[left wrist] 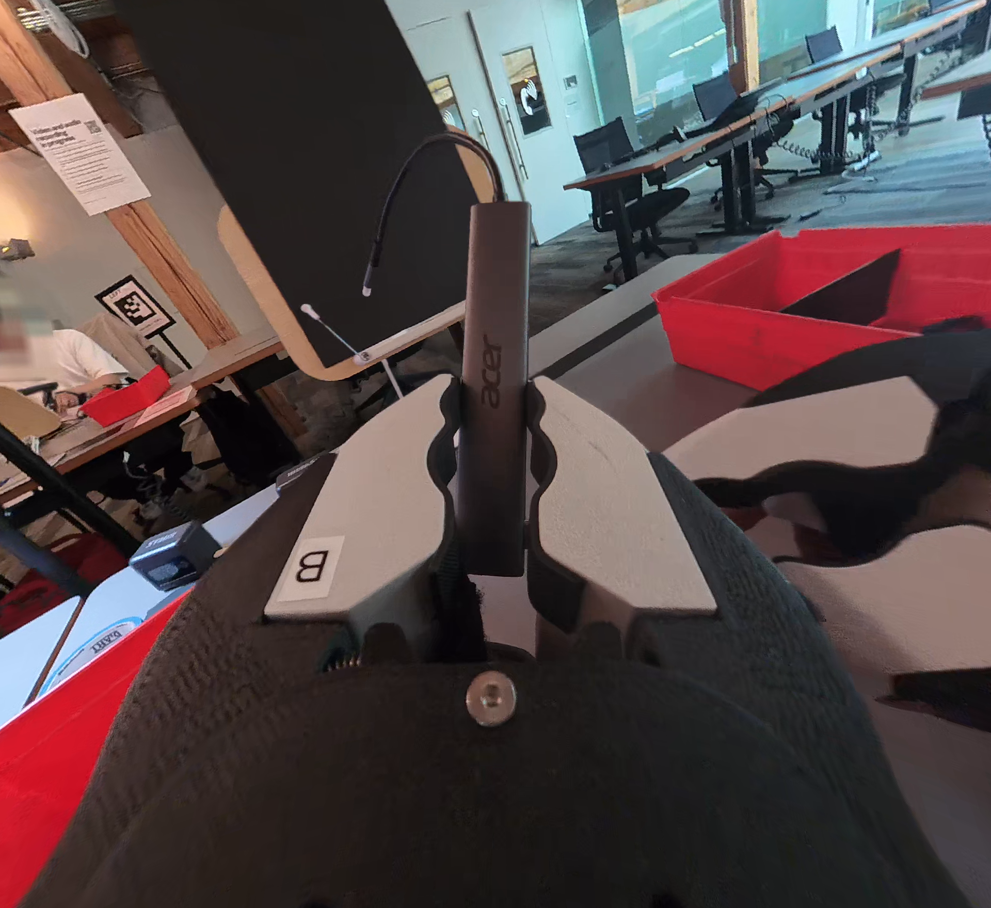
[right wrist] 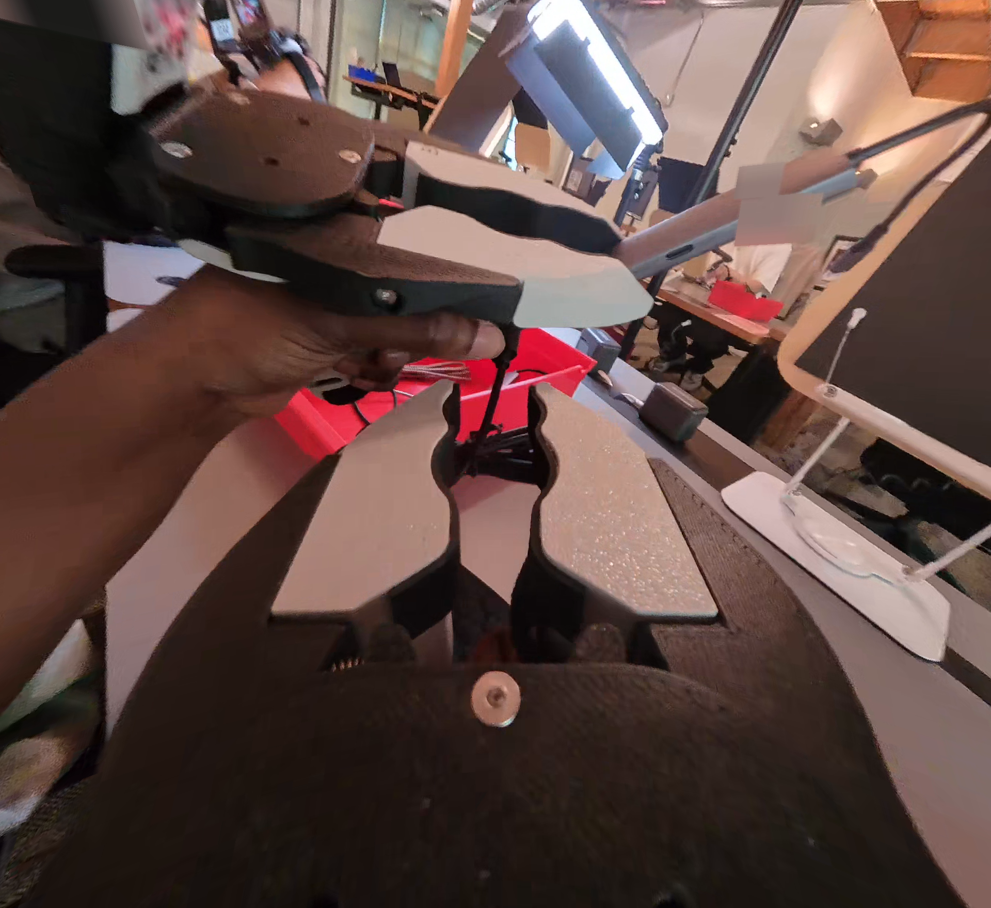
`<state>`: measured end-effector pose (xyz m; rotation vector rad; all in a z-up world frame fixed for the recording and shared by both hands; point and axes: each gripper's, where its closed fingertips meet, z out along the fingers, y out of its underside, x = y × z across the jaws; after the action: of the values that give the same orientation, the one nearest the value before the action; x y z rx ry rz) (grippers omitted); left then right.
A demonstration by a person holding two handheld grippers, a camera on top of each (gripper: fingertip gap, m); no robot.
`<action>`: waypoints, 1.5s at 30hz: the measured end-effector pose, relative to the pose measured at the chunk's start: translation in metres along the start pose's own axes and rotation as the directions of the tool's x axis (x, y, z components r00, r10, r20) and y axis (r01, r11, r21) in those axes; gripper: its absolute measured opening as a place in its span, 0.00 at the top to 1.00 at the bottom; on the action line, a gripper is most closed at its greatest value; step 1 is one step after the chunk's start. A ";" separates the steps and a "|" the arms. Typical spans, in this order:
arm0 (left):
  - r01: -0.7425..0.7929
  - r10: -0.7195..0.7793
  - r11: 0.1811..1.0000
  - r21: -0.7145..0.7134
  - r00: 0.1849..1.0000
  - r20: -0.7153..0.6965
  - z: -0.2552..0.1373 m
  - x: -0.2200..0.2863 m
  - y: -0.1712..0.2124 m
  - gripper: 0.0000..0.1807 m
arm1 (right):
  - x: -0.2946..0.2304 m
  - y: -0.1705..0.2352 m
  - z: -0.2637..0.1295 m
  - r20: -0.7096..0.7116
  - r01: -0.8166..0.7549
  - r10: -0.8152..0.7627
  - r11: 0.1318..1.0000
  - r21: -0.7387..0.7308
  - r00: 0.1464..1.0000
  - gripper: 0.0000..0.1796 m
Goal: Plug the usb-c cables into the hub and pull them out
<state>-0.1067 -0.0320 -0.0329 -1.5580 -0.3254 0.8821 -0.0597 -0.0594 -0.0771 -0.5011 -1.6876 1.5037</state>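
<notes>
My left gripper is shut on a dark grey hub, which stands upright between the fingers. The hub's own short black cable curls from its top and ends in a free plug. My right gripper is open, its tips on either side of a bundle of black cables in a red bin. I cannot tell whether the tips touch the bundle. In the right wrist view the left gripper is held above in a person's hand, with the hub sticking out. The right gripper shows blurred at the right of the left wrist view.
A second red bin with a black divider stands on the grey table at the right. A black panel on a white wire stand stands at the table's far side. A grey power brick lies near the edge. Desks and chairs stand behind. About 7 cm separates my left fingertips from my right.
</notes>
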 end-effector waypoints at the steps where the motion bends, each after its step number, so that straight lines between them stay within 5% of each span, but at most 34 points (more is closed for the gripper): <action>1: -0.013 0.013 1.000 -0.008 1.000 -0.019 0.002 0.006 -0.001 0.87 | 0.002 0.003 0.001 -0.020 0.022 -0.022 1.000 -0.018 1.000 0.88; 8: -0.124 0.121 0.991 -0.049 0.990 -0.071 0.009 0.032 -0.001 0.87 | 0.015 0.014 -0.003 -0.139 0.215 -0.223 0.974 -0.069 0.965 1.00; 16: -0.049 0.079 0.987 0.153 0.977 -0.199 -0.018 0.029 -0.023 0.80 | 0.039 0.001 -0.021 -0.237 0.205 -0.195 0.979 0.018 0.952 1.00; 24: -0.032 0.035 0.999 0.017 0.957 -0.288 -0.019 0.026 0.008 0.76 | 0.041 0.005 -0.022 -0.238 0.211 -0.196 0.977 0.037 0.951 1.00; 37: 0.400 -0.299 0.912 0.090 0.799 -0.521 -0.010 0.041 -0.013 0.79 | 0.033 -0.004 -0.028 -0.250 0.303 -0.274 0.949 0.086 0.929 1.00; 45: 0.404 -0.286 0.910 0.088 0.768 -0.574 -0.009 0.050 -0.011 0.88 | 0.032 -0.005 -0.028 -0.247 0.292 -0.262 0.952 0.092 0.933 1.00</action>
<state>-0.0640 -0.0033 -0.0405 -1.4216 -0.0896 0.1422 -0.0560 -0.0190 -0.0632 -0.3385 -1.4045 1.2826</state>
